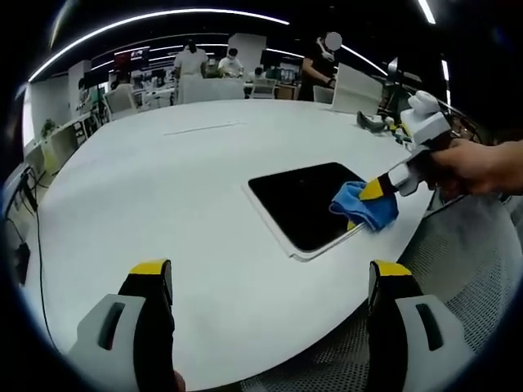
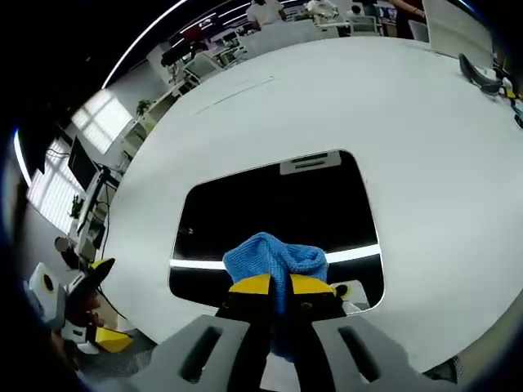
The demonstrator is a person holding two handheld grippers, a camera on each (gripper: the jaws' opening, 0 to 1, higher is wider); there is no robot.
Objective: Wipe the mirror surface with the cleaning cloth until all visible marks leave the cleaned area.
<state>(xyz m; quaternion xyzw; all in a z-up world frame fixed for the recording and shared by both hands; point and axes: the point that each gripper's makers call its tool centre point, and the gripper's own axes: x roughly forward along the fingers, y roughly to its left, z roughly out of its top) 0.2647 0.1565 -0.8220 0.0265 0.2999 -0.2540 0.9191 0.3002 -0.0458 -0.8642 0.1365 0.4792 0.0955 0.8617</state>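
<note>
Right gripper (image 2: 280,285) jaws pinch the blue cloth (image 2: 274,259) on the mirror (image 2: 270,204); left gripper (image 1: 270,273) jaws gape over the table (image 1: 163,188).

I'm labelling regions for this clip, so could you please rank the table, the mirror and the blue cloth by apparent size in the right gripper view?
1. White table, largest.
2. Mirror, lying flat on it.
3. Blue cloth, smallest, though it sits nearest the camera, pinched in the right gripper.

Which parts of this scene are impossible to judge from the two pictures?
- Marks on the mirror: right gripper view, dark glass shows reflections, any smears too faint.
- Mirror's near corner: left gripper view, covered by the cloth.
- Right gripper contact with the glass: hidden under the cloth.
</note>
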